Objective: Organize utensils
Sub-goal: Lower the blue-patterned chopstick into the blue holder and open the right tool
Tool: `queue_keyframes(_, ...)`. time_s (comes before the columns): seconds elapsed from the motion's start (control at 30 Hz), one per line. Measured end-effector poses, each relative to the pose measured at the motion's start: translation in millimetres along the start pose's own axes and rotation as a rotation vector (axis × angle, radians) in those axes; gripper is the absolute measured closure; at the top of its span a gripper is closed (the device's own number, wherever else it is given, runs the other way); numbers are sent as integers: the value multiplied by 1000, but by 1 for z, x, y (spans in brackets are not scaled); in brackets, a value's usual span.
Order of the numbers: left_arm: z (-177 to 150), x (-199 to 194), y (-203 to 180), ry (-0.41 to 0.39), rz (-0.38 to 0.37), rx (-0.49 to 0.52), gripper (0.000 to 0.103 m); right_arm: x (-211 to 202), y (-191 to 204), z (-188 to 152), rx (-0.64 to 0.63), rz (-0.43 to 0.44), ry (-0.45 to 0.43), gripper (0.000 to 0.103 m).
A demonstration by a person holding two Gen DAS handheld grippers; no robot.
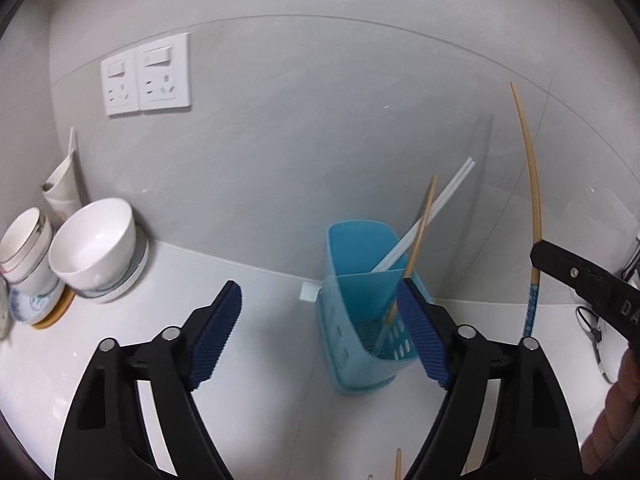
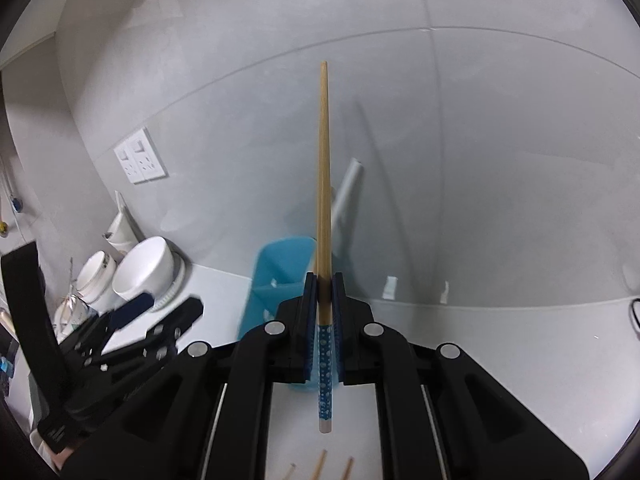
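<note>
Our right gripper [image 2: 324, 296] clamps a wooden chopstick [image 2: 323, 184] upright, near the blue holder [image 1: 360, 300] on the counter [image 1: 256, 320]; our left gripper [image 1: 320, 312] gapes empty. We should tip it slowly into the open compartment.

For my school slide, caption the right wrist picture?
Right gripper holds a wooden chopstick upright before the blue holder.

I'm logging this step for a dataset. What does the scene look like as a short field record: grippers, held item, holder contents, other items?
left gripper: open, empty, facing the blue utensil holder
right gripper: shut on a bamboo chopstick with blue dotted end, tip up
holder contents: white chopsticks, one bamboo chopstick, leaning right
left side: white bowl on plate, stacked bowls
wall: double socket
</note>
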State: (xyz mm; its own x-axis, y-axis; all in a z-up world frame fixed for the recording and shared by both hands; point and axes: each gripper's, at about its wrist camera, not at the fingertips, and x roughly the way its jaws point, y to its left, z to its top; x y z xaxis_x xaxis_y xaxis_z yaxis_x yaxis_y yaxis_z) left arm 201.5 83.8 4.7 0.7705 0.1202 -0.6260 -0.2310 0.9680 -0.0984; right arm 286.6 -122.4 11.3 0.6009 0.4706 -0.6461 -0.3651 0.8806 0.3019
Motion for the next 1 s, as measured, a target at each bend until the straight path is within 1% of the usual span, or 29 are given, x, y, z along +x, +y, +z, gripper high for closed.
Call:
queue_keyframes(0.07,-1,-5,6,4,-2,-14,17,3,6,2,-5,10,-13,96)
queue_keyframes(0.1,-1,-7,10,6,-2,-18,13,6,9,3,-7,16,-20,96)
queue_keyframes(0.17,-2,-10,19,5,5,-28,10,12,14,4,-6,22,-38,96)
queue_keyframes(0.23,4,-13,20,16,-5,-38,6,17,19,6,-9,24,-50,96)
queue_keyframes(0.27,5,-12,23,33,-24,-43,6,20,22,6,-10,23,-55,96)
queue_keyframes(0.33,5,-13,30,51,-35,-49,6,26,26,7,-10,31,-61,96)
queue_keyframes(0.6,2,-13,34,56,-19,-9,6,45,32,7,-3,36,-90,96)
queue_keyframes(0.77,2,-9,40,67,-13,-12,6,55,37,2,-3,28,-94,96)
queue_keyframes(1.0,-3,-3,44,75,-20,-18,6,71,39,-16,-4,16,-61,96)
